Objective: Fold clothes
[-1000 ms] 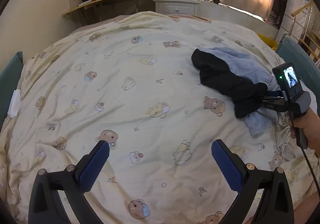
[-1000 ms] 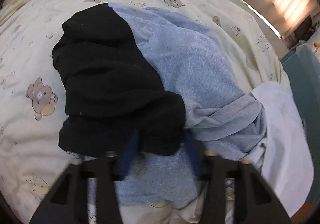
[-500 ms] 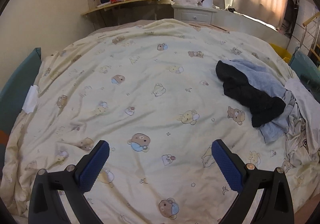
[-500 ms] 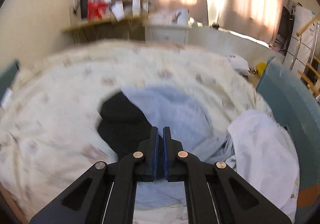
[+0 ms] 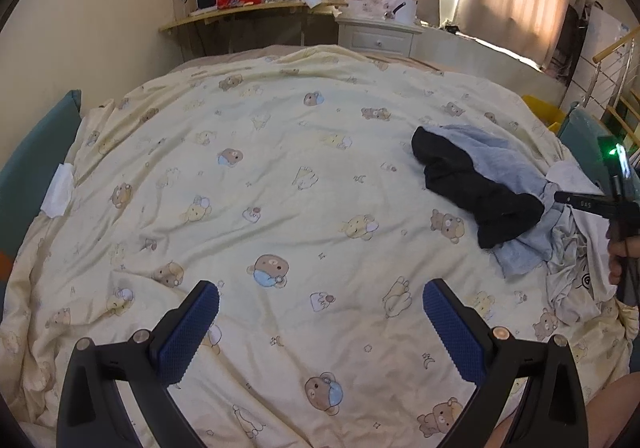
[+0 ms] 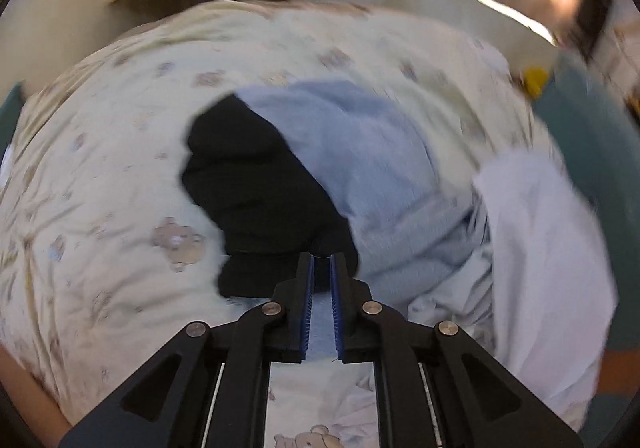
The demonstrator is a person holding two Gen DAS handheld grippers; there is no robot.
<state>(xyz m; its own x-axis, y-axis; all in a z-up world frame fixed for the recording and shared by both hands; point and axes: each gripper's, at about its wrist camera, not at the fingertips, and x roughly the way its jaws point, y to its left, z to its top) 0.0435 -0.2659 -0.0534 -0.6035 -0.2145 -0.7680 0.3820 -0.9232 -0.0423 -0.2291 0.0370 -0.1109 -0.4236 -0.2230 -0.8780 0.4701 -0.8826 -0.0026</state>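
A black garment [image 5: 472, 184] lies crumpled on a light blue garment [image 5: 508, 164] at the right side of the bed, with a white garment [image 5: 580, 248] beside them at the bed's edge. My left gripper [image 5: 320, 312] is wide open and empty above the bedspread, well left of the pile. My right gripper [image 6: 321, 268] hovers just above the near end of the black garment [image 6: 256, 184] and the blue garment [image 6: 372, 152]. Its jaws stand nearly together with a narrow empty gap. The white garment [image 6: 536, 232] lies to its right. The right wrist view is blurred.
The bed carries a pale yellow bear-print duvet [image 5: 260, 176]. Teal padded bed sides [image 5: 28, 172] stand at left and right. A cluttered shelf [image 5: 256, 4] and a white nightstand [image 5: 376, 36] stand behind the bed. A stair railing [image 5: 616, 80] is at far right.
My right gripper let go of the clothes, shut, lifted away, and has now come back down close over the pile. My left gripper pulled back and stayed open.
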